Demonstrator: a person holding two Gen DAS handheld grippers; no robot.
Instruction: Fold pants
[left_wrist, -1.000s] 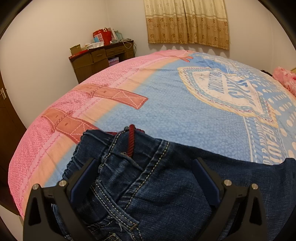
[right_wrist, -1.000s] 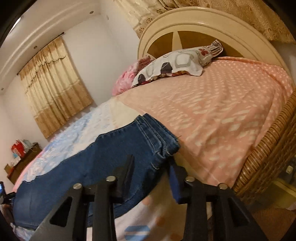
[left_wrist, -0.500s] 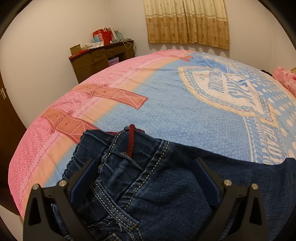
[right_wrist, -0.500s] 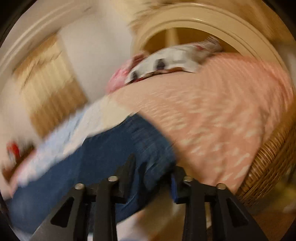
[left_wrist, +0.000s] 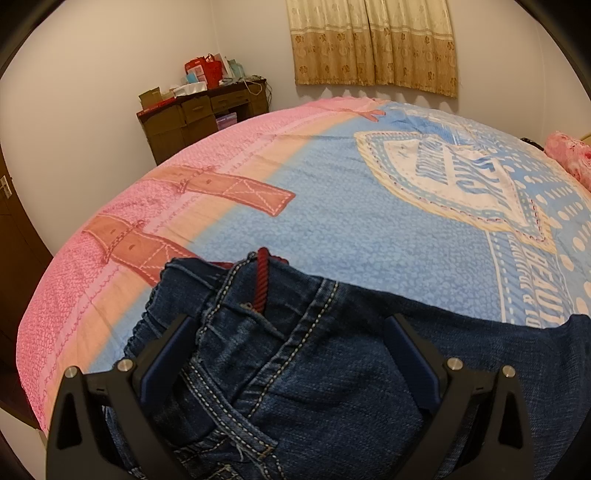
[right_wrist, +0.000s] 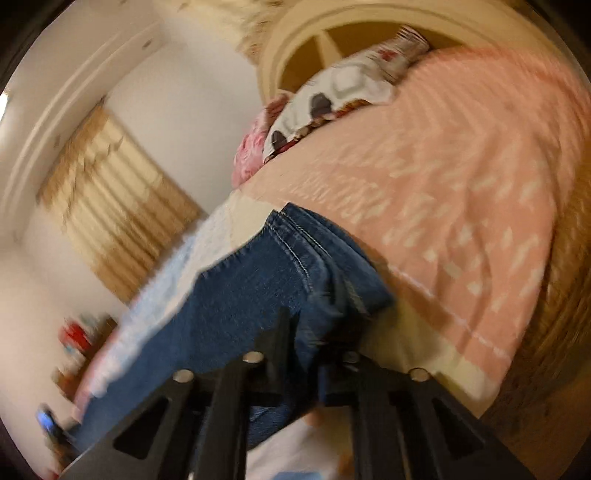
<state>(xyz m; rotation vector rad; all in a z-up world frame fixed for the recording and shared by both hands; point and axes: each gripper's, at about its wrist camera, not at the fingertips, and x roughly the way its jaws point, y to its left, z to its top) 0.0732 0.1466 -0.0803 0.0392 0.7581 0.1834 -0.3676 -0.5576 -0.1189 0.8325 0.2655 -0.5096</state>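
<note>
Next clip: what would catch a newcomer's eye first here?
The dark jeans fill the foreground, waistband with a red cord lying between the open left gripper. Behind them spreads a pink-and-blue bedspread. In the blurred right view, the right gripper pinches the jeans' hem end near the pillows.

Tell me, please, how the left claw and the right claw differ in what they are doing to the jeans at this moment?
The left claw is spread wide over the jeans' waistband, gripping nothing; the right claw is narrowed onto the leg hem. The left view is sharp, the right view motion-blurred and tilted. Both sit at the jeans on the bed.
</note>
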